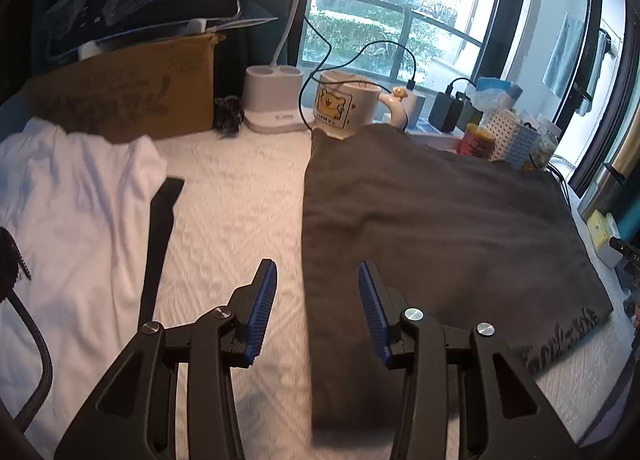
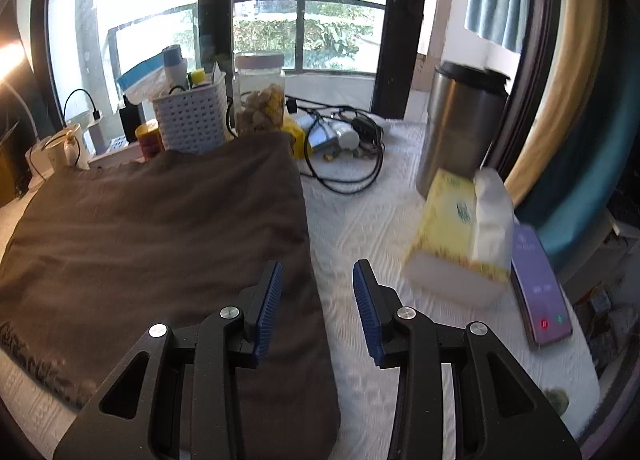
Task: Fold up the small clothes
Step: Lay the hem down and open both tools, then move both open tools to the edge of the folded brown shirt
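A dark grey garment (image 1: 432, 228) lies folded flat on the white textured tablecloth (image 1: 236, 212), with printed lettering near its right front edge. My left gripper (image 1: 317, 272) is open above the garment's left edge, holding nothing. In the right wrist view the same grey garment (image 2: 152, 228) fills the left half. My right gripper (image 2: 317, 270) is open above its right edge, empty. A white garment (image 1: 76, 220) with a black strip lies on the left of the table in the left wrist view.
A bear mug (image 1: 344, 106), white holder (image 1: 274, 98), brown paper bag (image 1: 128, 92) and cables line the back. A white basket (image 2: 192, 116), glass jar (image 2: 260, 96), steel canister (image 2: 460, 128), yellow tissue box (image 2: 460, 236) and phone (image 2: 540, 288) stand to the right.
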A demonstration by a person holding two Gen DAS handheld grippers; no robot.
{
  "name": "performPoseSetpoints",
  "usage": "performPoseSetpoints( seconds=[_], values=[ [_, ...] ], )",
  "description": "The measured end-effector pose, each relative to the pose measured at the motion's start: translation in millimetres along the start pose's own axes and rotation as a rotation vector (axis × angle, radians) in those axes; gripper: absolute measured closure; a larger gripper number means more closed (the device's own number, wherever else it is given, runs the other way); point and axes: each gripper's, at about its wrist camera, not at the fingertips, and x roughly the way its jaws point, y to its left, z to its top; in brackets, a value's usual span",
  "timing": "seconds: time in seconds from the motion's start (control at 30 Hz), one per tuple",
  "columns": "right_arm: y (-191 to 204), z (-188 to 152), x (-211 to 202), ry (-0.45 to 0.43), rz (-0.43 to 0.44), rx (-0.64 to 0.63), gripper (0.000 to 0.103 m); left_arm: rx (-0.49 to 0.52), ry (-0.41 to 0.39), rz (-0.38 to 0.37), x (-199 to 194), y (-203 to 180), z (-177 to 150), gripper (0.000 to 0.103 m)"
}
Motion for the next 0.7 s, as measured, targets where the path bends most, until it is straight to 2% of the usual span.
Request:
performPoseSetpoints(
  seconds=[0.33,0.4,0.47,0.7],
  values=[
    [2.1,-38.6,-6.5,0.030,0.060,0.049,0.063,-0.017,0.039,-0.002,-13.4,-3.0,-26.1,0.061],
    [-1.7,-46.5,-5.8,0.041,0.070,0.065,0.063,-0.033,0.054,-0.001,-12.5,-4.6,-31.8,0.057],
    [-5.3,-54.2,-4.0,0.052,0.070,0.075,0.063,-0.041,0.059,0.003,-11.8,-6.8,-37.0,0.048],
    [-22.5,-81.3,-1.8,0.099,0.081,0.095,0.063,-0.054,0.110,0.042,-6.4,-8.5,-51.3,0.048]
  ],
)
